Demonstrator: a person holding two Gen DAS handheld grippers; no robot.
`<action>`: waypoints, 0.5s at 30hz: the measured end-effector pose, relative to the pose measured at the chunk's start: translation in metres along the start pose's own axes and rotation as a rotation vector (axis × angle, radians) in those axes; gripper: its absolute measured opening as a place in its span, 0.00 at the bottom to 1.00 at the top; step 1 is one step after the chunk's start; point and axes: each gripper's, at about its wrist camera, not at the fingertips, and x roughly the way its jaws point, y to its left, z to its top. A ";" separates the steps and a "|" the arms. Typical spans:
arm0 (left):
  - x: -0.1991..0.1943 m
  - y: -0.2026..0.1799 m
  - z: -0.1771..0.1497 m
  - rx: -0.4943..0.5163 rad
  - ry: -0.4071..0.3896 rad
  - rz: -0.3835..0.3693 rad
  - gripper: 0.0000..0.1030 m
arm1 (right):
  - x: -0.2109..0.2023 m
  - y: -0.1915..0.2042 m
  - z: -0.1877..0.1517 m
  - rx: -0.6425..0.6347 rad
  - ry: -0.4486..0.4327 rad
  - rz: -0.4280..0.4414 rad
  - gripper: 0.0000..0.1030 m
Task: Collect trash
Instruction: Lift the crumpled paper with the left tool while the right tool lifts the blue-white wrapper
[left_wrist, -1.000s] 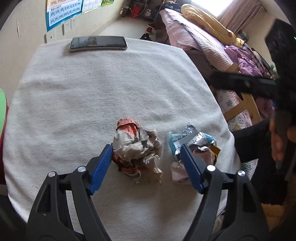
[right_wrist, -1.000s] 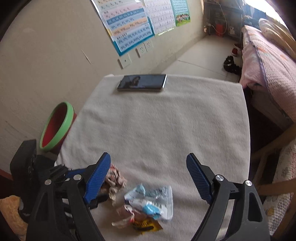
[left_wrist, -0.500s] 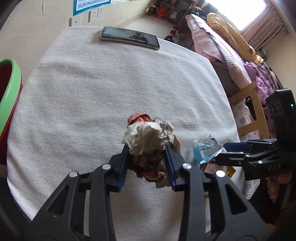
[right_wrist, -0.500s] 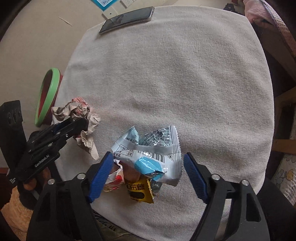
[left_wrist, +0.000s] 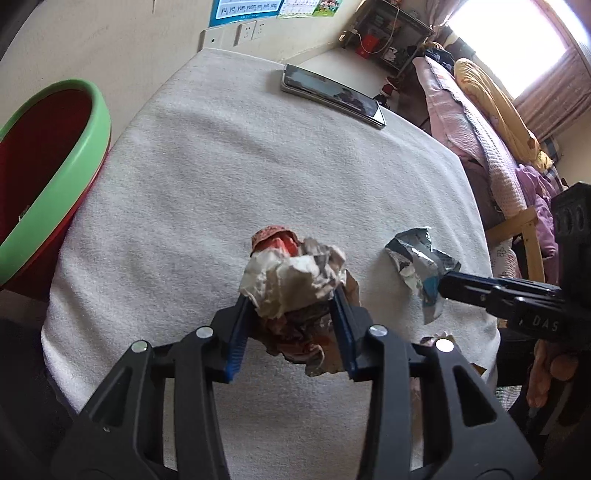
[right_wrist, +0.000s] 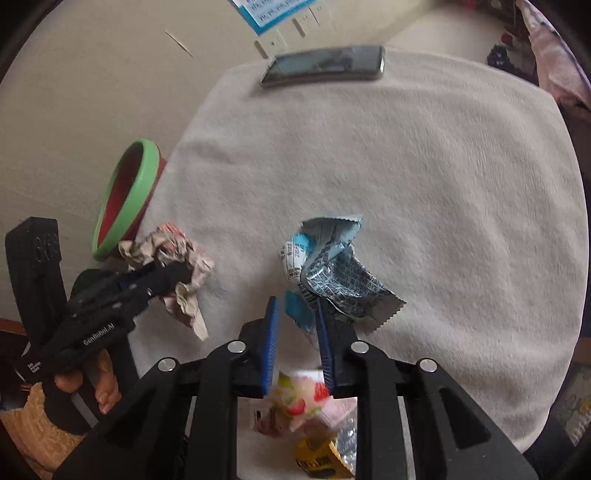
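My left gripper (left_wrist: 291, 314) is shut on a crumpled paper wad (left_wrist: 291, 277) with red print and holds it above the white towel-covered table (left_wrist: 258, 166). The wad also shows in the right wrist view (right_wrist: 173, 254). My right gripper (right_wrist: 297, 325) is shut on a blue and silver snack wrapper (right_wrist: 328, 266), lifted off the table; the wrapper also shows in the left wrist view (left_wrist: 417, 266). More wrappers, pink (right_wrist: 306, 406) and yellow (right_wrist: 321, 458), lie under the right gripper at the table's near edge.
A red bin with a green rim (left_wrist: 48, 177) stands on the floor left of the table, also in the right wrist view (right_wrist: 125, 199). A phone (left_wrist: 332, 96) lies at the table's far edge. A bed (left_wrist: 480, 122) and a wooden chair (left_wrist: 524, 236) are to the right.
The left gripper closed on the paper wad and lifted it, turning left toward the bin. The right gripper dropped over the wrappers, closed on the blue and silver one and raised it.
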 end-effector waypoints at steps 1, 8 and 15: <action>0.000 0.001 0.000 -0.005 -0.001 0.002 0.40 | -0.001 0.004 0.001 -0.018 -0.017 -0.001 0.18; 0.004 -0.002 -0.003 -0.016 0.002 0.017 0.62 | -0.022 0.000 0.000 -0.029 -0.172 -0.083 0.59; 0.010 -0.006 -0.008 0.002 0.013 0.038 0.63 | 0.015 -0.008 0.000 -0.011 -0.068 -0.140 0.69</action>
